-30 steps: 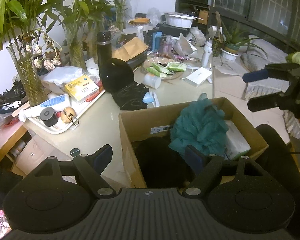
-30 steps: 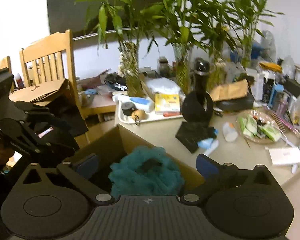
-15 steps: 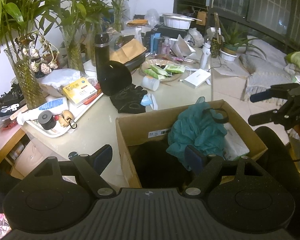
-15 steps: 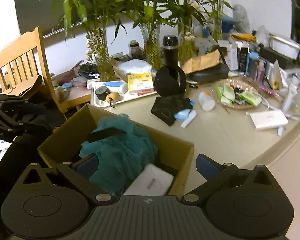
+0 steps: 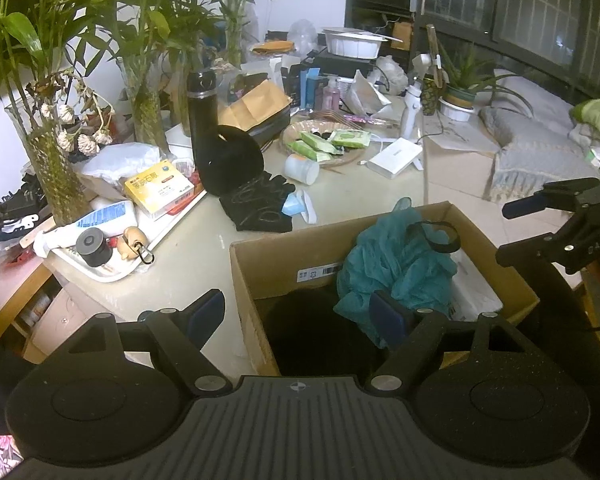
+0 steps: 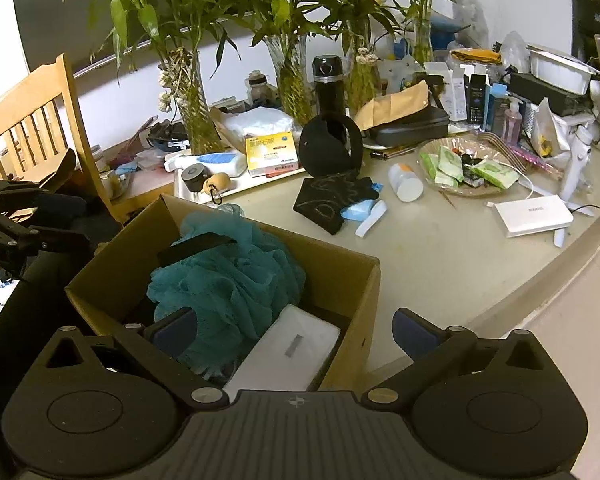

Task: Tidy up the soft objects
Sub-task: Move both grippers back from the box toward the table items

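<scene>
While both claws hang above the open cardboard box (image 6: 340, 276), neither one grips anything. The left claw (image 5: 296, 318) has its fingers spread wide apart over the box's dark near corner, and nothing lies between the blue pads. The right claw (image 6: 294, 330) is also spread apart, its left pad just above the teal mesh bath sponge (image 6: 228, 284) and its right pad outside the box wall. The sponge sits inside the box, directly ahead of the right claw and ahead-right of the left claw, with a black loop strap (image 6: 196, 244) lying across its top. Beside it in the box, just below the right claw, lies a white packet (image 6: 288, 354). Beyond the box, ahead of both claws on the cluttered surface (image 6: 440, 248), lie black gloves (image 6: 332, 200) touching a round black pouch (image 6: 330, 148); a white bottle (image 6: 406, 184) lies on its side to their right.
</scene>
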